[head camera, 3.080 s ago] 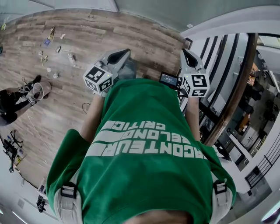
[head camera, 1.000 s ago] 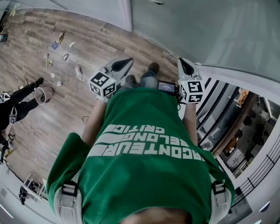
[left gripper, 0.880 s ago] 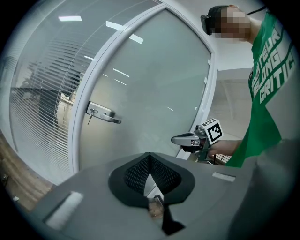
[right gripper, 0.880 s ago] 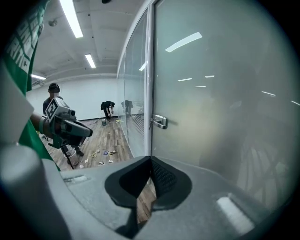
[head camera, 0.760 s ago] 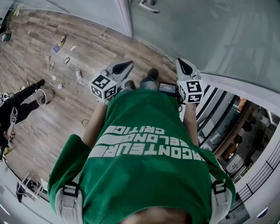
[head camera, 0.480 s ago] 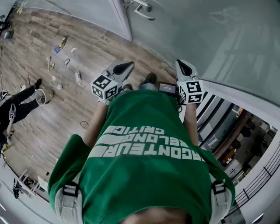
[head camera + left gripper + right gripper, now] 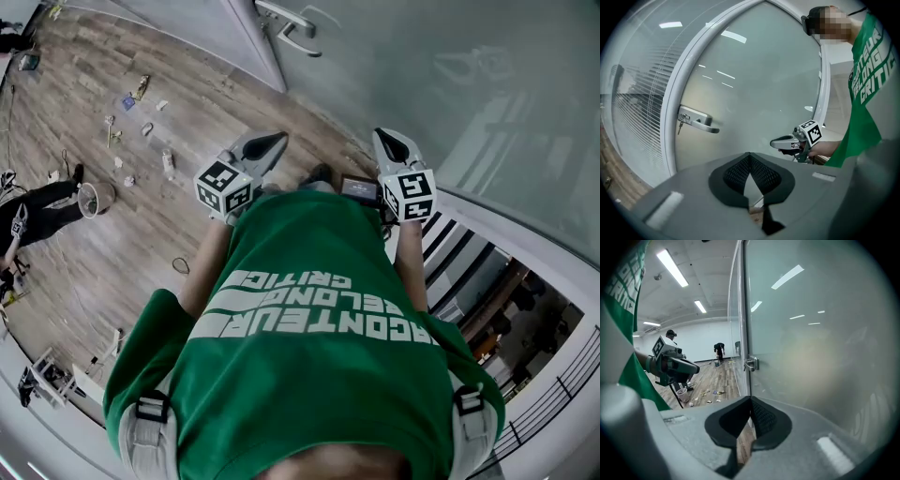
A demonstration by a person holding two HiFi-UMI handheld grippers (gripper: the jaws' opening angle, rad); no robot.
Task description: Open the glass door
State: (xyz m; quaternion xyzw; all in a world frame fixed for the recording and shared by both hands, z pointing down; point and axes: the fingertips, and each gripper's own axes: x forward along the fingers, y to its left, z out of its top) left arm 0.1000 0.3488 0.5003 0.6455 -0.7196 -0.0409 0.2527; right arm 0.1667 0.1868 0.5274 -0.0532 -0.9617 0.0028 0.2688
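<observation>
The frosted glass door (image 7: 450, 84) in its white frame (image 7: 675, 117) stands shut ahead of me. Its silver lever handle (image 7: 286, 26) sits at the top of the head view, well beyond both grippers. The handle (image 7: 698, 123) with a key under it shows at mid-left in the left gripper view, and small and far off as the handle (image 7: 751, 363) in the right gripper view. My left gripper (image 7: 270, 142) and right gripper (image 7: 382, 139) are held side by side in front of my chest. Each has its jaws closed together with nothing between them.
Small litter (image 7: 131, 103) lies scattered on the wood floor (image 7: 141, 216) at left. A person in black (image 7: 42, 204) crouches by a bucket (image 7: 89, 199) at the far left. A railing and stairwell (image 7: 487, 300) drop away at right. A small screen (image 7: 359, 189) hangs between the grippers.
The view has swung toward the door, so its handle has come into sight at the top and the stairwell has slid lower right. Both grippers stay shut at chest height.
</observation>
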